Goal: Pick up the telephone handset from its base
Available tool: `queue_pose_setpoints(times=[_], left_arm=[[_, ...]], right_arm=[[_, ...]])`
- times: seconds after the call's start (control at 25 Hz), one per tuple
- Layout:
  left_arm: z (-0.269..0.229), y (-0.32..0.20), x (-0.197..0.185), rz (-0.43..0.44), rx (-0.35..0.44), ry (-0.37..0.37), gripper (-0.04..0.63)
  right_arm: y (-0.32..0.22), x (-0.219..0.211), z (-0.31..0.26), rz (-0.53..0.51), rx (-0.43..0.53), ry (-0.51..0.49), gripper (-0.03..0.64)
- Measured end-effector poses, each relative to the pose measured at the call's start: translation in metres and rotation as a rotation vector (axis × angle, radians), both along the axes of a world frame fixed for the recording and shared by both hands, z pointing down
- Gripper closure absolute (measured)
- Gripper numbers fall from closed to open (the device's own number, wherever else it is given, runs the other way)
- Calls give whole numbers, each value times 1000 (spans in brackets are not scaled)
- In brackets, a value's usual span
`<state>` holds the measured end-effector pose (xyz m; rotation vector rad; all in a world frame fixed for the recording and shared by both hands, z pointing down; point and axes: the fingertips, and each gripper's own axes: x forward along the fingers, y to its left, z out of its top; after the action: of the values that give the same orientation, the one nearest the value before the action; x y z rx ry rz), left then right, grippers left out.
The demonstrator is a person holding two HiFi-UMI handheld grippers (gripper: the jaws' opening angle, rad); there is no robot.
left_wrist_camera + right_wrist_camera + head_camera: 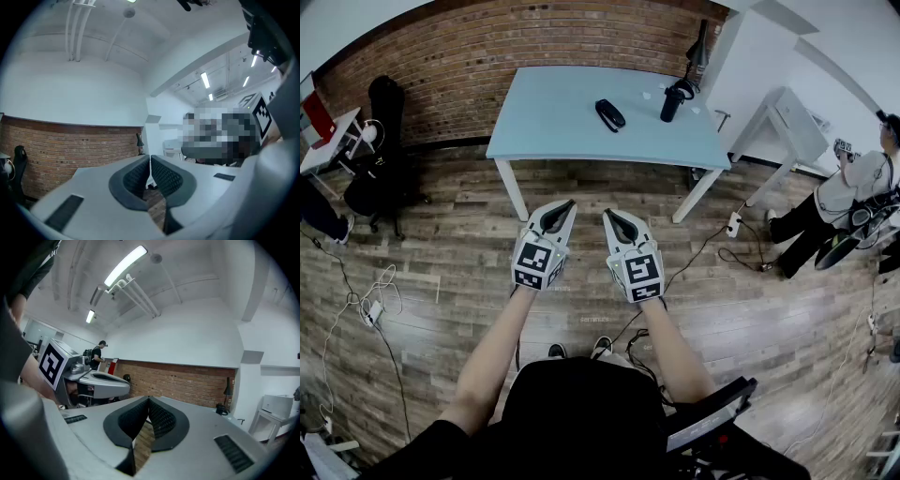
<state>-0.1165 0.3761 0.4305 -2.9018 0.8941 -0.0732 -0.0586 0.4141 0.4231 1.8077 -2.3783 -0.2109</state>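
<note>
Brick-walled room with plank floor; a pale blue worktop (pixel 544 122) stands at 12 o'clock in the head view. The handset (pixel 609 114) lies dark and slanted near the worktop's middle, and its base cannot be told apart from it at this range (the two read as one black shape). A black flask (pixel 675 101) stands near it at 3 o'clock. The left hand-held gripper (pixel 565 207) and right hand-held gripper (pixel 610 217) are held level, side by side over the floor and well short of the worktop. Each has its jaws pressed together on nothing, as both gripper views confirm. Step in hand, as judged: the approach. To do it well, close in until the handset sits just ahead and spread one pair of jaws before arrival. Set them across the handset's narrow width, close at mid-body, and lift straight up, so the base is not dragged and the flask is not brushed.
</note>
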Motion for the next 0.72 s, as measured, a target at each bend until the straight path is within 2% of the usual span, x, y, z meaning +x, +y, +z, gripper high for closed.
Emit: queue_pose_setpoints(times=[0.16,0.72], left_arm=[[0,3,11,12,-6,9,566],[8,8,46,33,-19,-12,566]], right_arm=[[1,18,8,81,-12,20,603],[-1,49,20,129,-21,1,603]])
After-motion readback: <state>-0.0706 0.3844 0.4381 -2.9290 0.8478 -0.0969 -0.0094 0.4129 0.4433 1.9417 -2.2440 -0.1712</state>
